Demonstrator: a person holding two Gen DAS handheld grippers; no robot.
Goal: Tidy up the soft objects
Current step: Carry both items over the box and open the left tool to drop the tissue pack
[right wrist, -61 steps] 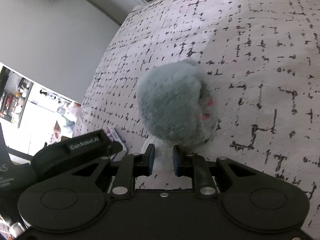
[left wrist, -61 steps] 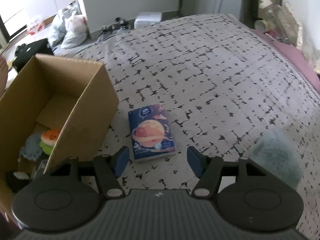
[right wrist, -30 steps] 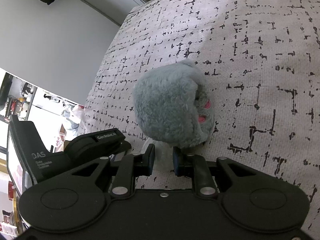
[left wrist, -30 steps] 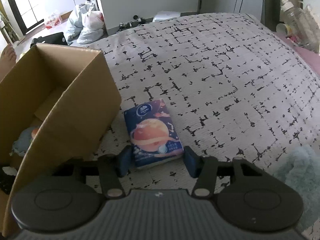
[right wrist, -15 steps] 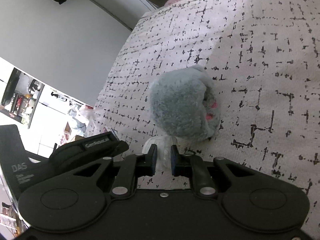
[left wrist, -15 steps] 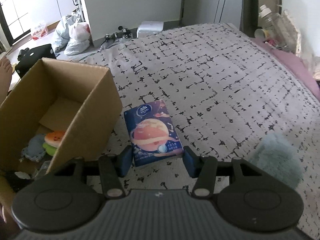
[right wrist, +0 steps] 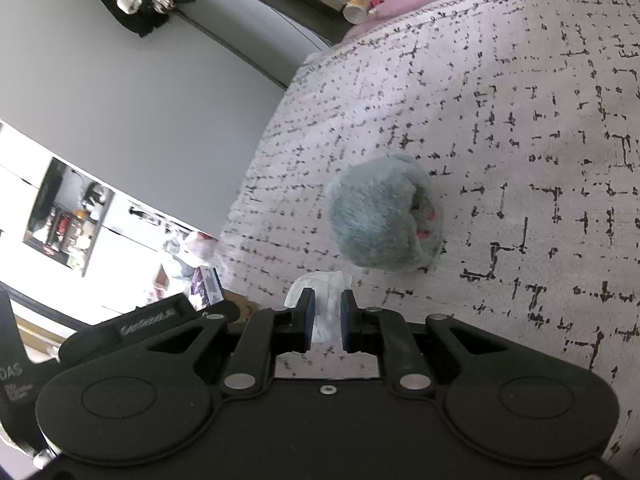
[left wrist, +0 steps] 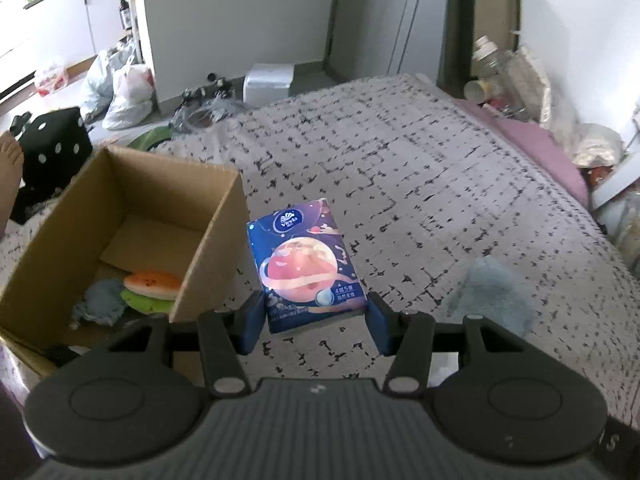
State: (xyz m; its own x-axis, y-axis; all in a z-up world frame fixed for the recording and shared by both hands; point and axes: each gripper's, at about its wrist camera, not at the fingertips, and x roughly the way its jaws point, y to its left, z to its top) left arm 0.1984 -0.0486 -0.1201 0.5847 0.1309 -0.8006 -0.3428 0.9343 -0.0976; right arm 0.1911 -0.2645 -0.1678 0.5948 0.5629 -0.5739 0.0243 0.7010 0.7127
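Note:
My left gripper [left wrist: 316,320] is shut on a blue tissue pack [left wrist: 306,268] with a planet print, its pads against the pack's near corners, and holds it just above the bedspread. To its left stands an open cardboard box [left wrist: 216,240] with a burger-like plush [left wrist: 152,282] and a grey-blue plush [left wrist: 100,300] inside. A fluffy grey plush with pink toes [right wrist: 380,224] lies on the bed, also visible as the grey plush [left wrist: 492,296]. My right gripper [right wrist: 325,312] is shut on a crumpled white tissue-like piece [right wrist: 320,292], a little short of the grey plush.
The patterned bedspread [left wrist: 400,168] stretches beyond the pack. Bottles and bags [left wrist: 504,76] crowd the far right beside a pink cover [left wrist: 532,140]. Plastic bags [left wrist: 120,88] and a black dice-like cube [left wrist: 56,144] sit on the floor. A foot [left wrist: 10,172] shows at the left edge.
The left gripper has risen with the tissue pack, showing more of the box's inside. The right gripper's jaws have narrowed on the white piece and drawn back from the grey plush.

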